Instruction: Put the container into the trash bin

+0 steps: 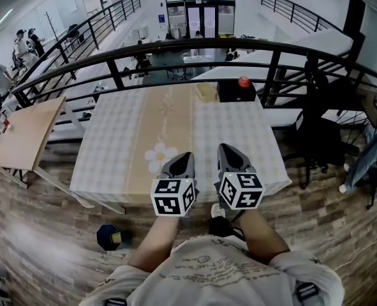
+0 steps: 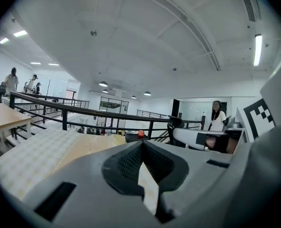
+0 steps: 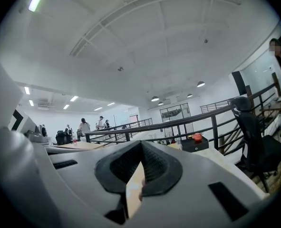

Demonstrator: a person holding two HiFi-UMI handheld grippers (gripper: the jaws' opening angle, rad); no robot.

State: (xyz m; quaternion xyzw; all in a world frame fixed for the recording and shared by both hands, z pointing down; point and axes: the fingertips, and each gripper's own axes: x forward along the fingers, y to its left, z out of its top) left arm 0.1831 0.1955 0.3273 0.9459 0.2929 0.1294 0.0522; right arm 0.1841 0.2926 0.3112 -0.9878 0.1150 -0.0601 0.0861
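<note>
1. Holds the left gripper (image 1: 182,156) and the right gripper (image 1: 227,149) side by side above the near edge of the table (image 1: 105,145), close together but apart, both aimed away from the body toward the curved black railing (image 1: 175,46).
2. Carries both nearly level, tips dipped only slightly, on a bare left forearm (image 1: 157,242) and right forearm (image 1: 259,233) stretched straight forward from the bottom of the head view; hides most of each hand behind the left marker cube (image 1: 173,196) and the right marker cube (image 1: 241,190).
3. Shows, in the left gripper view, the left gripper (image 2: 142,152) with jaws closed on each other and nothing between the ribbed pads.
4. Shows the same in the right gripper view: right gripper (image 3: 141,159) closed, empty.
5. Leaves the container (image 1: 206,92), a pale yellowish box, at the far edge of the table, just beside a black box (image 1: 235,93) topped with a red knob (image 1: 243,81), well apart from both grippers.
6. Finds the trash bin (image 1: 109,236), dark blue with something yellowish inside, down on the wood floor (image 1: 41,234), to the left of the left forearm and below the table's near left corner.
7. Reads no brand anywhere: only black-and-white square markers on the cubes, a white daisy (image 1: 159,155) and faint script too small to read on the beige runner (image 1: 169,116), and curved lines of print on the grey shirt (image 1: 220,273), also illegible.
</note>
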